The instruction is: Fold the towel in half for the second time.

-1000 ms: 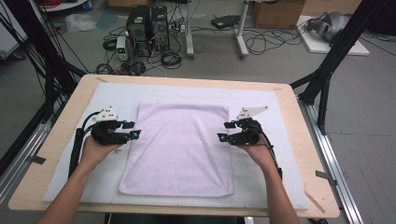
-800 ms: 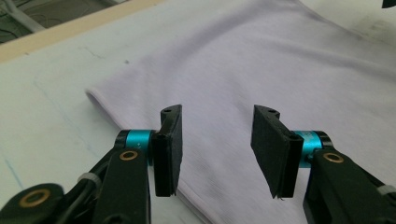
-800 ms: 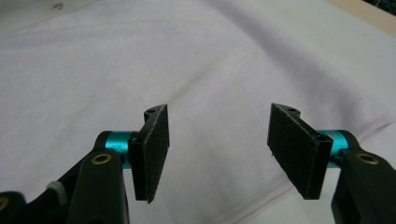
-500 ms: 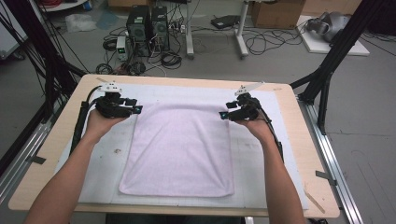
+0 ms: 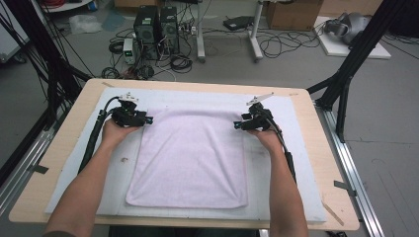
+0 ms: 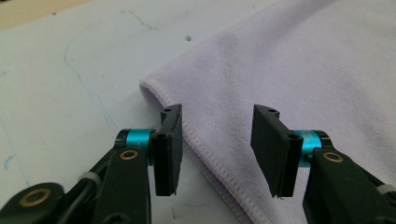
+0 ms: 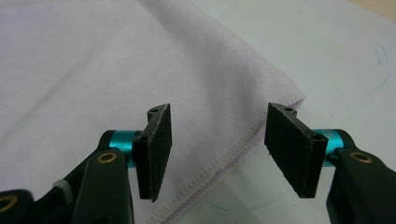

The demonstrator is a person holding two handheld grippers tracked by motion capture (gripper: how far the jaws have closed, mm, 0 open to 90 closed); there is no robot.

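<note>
A lilac towel lies flat on a pale mat that covers the wooden table. My left gripper sits at the towel's far left corner, held in a hand. In the left gripper view the left gripper is open, and the stitched hem of the towel runs on the mat between the jaws, untouched by the pads. My right gripper sits at the far right corner. In the right gripper view the right gripper is open too, straddling the hem of the towel just short of the corner.
The wooden table shows bare strips around the mat. Cables trail from each gripper along the forearms. Beyond the far edge, on the floor, stand computer cases, loose cables and black frame legs.
Both hands have slid away from the person along the towel's sides, from about its middle to its far corners. The towel has not moved.
</note>
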